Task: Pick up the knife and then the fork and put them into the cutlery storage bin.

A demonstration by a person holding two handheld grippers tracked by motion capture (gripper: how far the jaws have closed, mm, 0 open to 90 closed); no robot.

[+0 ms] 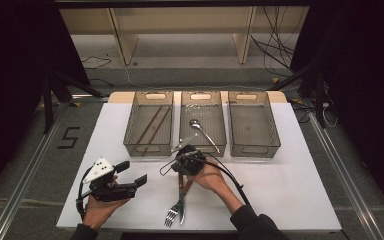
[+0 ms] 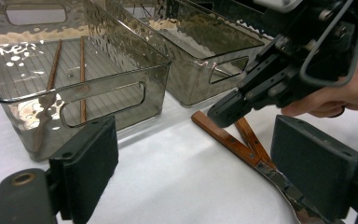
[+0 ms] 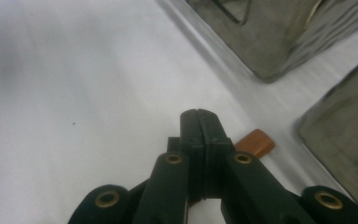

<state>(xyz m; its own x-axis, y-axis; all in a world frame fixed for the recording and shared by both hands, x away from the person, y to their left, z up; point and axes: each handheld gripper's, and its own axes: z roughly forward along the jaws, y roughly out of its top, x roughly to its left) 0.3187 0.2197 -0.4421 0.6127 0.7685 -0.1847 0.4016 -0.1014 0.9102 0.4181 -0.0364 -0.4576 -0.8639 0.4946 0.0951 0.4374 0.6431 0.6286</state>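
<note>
Handle (image 3: 256,142) (wooden) lies just beside the right tool (image 3: 199,114), touching.

on the white table (image 1: 290,190) the right gripper (image 1: 184,167) points down at the wooden handles of a fork (image 1: 172,212) and knife (image 1: 182,207), the left gripper (image 1: 130,177) rests apart, wide open, before three bins (image 1: 267,120).

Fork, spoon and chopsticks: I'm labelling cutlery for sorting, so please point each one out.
Fork (image 1: 171,216): high view, on its tines near the table's front edge.
Spoon (image 1: 195,123): high view, on its bowl in the middle bin.
Chopsticks (image 2: 82,60): left gripper view, on the right stick's shaft inside the bin.
</note>
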